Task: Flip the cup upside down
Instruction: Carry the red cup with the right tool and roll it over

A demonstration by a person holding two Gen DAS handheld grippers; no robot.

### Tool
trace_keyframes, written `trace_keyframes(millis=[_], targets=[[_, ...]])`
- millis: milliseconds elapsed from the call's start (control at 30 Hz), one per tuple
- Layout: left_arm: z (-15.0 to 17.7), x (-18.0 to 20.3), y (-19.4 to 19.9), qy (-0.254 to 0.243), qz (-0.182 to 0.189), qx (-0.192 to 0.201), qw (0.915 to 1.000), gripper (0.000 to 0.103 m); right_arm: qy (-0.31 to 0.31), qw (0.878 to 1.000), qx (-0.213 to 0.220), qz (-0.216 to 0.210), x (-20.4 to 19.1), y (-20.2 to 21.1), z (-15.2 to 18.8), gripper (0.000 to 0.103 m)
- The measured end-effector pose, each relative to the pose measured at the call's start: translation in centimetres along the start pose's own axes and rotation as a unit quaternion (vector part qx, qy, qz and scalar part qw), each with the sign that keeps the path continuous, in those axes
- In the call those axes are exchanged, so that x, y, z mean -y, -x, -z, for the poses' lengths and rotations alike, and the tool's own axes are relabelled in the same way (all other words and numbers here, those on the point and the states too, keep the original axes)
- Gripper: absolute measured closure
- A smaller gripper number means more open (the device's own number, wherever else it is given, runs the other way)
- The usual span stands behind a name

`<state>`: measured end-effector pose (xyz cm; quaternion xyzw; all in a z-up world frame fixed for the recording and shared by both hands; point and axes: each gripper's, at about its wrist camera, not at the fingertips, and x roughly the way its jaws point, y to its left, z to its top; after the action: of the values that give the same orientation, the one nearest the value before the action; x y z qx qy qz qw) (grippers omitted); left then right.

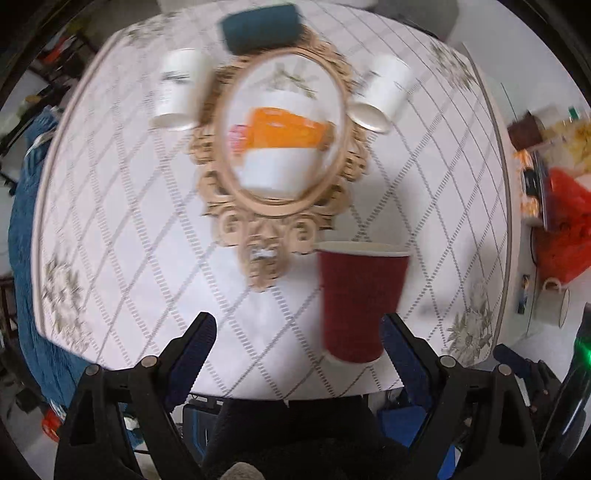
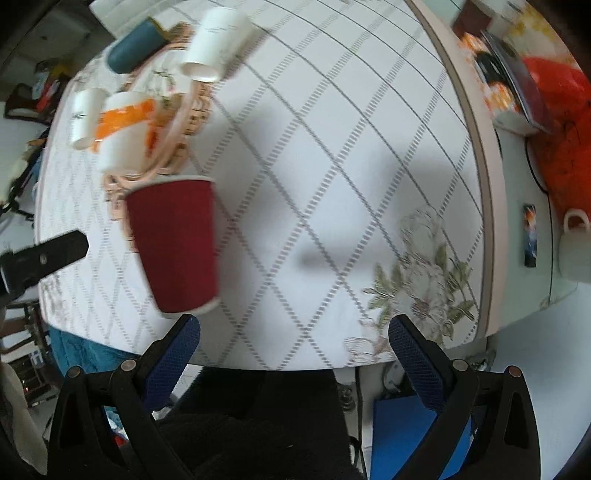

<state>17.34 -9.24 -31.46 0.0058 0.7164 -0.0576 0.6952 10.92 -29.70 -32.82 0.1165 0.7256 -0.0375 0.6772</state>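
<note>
A red paper cup (image 1: 356, 301) stands upright, mouth up, near the front edge of the table (image 1: 147, 258). In the right wrist view the red cup (image 2: 175, 243) is at the left. My left gripper (image 1: 297, 334) is open and empty, with the cup just inside its right finger (image 1: 404, 349). My right gripper (image 2: 295, 341) is open and empty, with the cup just beyond its left finger (image 2: 171, 363). The left gripper's finger (image 2: 55, 253) shows at the left edge of the right wrist view.
An ornate oval mirror (image 1: 280, 129) lies mid-table with a white-and-orange cup (image 2: 123, 129) on it. Two white cups (image 1: 181, 88) (image 1: 384, 88) lie beside it, and a dark teal cup (image 1: 260, 27) behind it. Red bag (image 2: 565, 122) and white mug (image 2: 574, 243) are off to the right.
</note>
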Motion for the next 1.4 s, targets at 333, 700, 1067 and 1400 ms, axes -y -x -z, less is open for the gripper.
trace_keyframes(millis=[333,700,1067,1400], targets=[[2.8,-6.4,0.7,0.078,-0.006,0.005,0.9969,0.013,0.064,0.998,-0.007,-0.009,-6.8,0.1,-0.3,0.000],[4.2,-10.0,-1.9,0.129,0.010,-0.014,0.9915,0.013,0.132,0.991,-0.029,0.024,-10.8,-0.8,-1.0,0.000],[3.6,-11.7,-3.4,0.141,-0.003,-0.008,0.9899,0.013,0.299,0.945,-0.017,0.130,-14.5,0.4,-2.3,0.000],[3.0,-12.0,-5.8,0.134,-0.014,-0.020,0.9907,0.013,0.723,0.608,0.079,0.320,-19.2,-1.8,3.4,0.000]])
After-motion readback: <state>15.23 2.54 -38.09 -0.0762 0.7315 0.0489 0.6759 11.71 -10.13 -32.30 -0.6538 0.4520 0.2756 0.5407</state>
